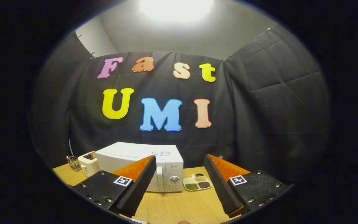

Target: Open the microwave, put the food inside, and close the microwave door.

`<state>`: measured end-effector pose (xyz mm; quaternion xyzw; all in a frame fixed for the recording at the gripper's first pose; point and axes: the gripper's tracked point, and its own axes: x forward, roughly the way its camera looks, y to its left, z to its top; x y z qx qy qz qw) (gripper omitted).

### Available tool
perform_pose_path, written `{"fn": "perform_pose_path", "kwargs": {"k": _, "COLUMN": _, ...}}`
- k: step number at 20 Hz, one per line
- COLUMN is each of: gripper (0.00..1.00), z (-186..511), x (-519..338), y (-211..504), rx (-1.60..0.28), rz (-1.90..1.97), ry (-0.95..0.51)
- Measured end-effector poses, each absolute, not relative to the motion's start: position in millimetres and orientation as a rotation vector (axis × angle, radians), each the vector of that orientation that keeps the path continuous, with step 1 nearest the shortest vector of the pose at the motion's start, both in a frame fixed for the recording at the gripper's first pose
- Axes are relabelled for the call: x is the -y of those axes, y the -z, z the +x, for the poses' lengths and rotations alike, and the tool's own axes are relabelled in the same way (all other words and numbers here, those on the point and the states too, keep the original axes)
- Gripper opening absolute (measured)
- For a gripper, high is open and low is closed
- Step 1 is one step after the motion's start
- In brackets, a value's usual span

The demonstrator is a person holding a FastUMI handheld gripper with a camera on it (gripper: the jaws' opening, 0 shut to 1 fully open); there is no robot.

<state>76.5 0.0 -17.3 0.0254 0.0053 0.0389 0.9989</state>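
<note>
Gripper (179, 183) agape before tray (197, 183) of grains

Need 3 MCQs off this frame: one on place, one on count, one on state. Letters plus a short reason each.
1. Where is the food tray?
A. On the wooden table beside the microwave's control-panel side
B. On top of the microwave
C. Between the toaster and the microwave

2. How many compartments of the tray hold food?
A. One
B. Three
C. Six

3. What state is the microwave door in?
A. Wide open
B. Removed
C. Closed

Answers:
1. A: the tray lies on the table next to the panel with the dial, beyond the gripper, whose jaws stand open and hold nothing.
2. B: three filled sections show, one green, one tan, one dark.
3. C: the door sits flush with the front, handle beside the panel.
</note>
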Motion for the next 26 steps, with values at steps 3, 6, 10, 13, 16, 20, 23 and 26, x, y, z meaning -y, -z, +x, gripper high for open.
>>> {"fn": "perform_pose_path", "kwargs": {"k": 3, "gripper": 0.98, "z": 107.2, "x": -3.4, "y": 23.1, "rx": -0.009, "rz": 0.045, "ry": -0.101}}
{"fn": "perform_pose_path", "kwargs": {"k": 6, "gripper": 0.98, "z": 137.3, "x": -15.0, "y": 39.8, "rx": -0.035, "rz": 0.054, "ry": -0.139}}
{"fn": "perform_pose_path", "kwargs": {"k": 10, "gripper": 0.98, "z": 172.6, "x": -30.3, "y": 65.4, "rx": -0.077, "rz": 0.048, "ry": -0.181}}
{"fn": "perform_pose_path", "kwargs": {"k": 13, "gripper": 0.98, "z": 194.7, "x": -42.8, "y": 89.0, "rx": -0.118, "rz": 0.046, "ry": -0.207}}
{"fn": "perform_pose_path", "kwargs": {"k": 16, "gripper": 0.98, "z": 213.0, "x": -55.0, "y": 111.5, "rx": -0.158, "rz": 0.033, "ry": -0.235}}
{"fn": "perform_pose_path", "kwargs": {"k": 20, "gripper": 0.98, "z": 231.4, "x": -71.4, "y": 140.6, "rx": -0.209, "rz": 0.008, "ry": -0.273}}
{"fn": "perform_pose_path", "kwargs": {"k": 23, "gripper": 0.96, "z": 240.9, "x": -82.3, "y": 163.1, "rx": -0.252, "rz": 0.001, "ry": -0.298}}
{"fn": "perform_pose_path", "kwargs": {"k": 26, "gripper": 0.85, "z": 246.4, "x": -92.3, "y": 181.2, "rx": -0.294, "rz": -0.002, "ry": -0.323}}
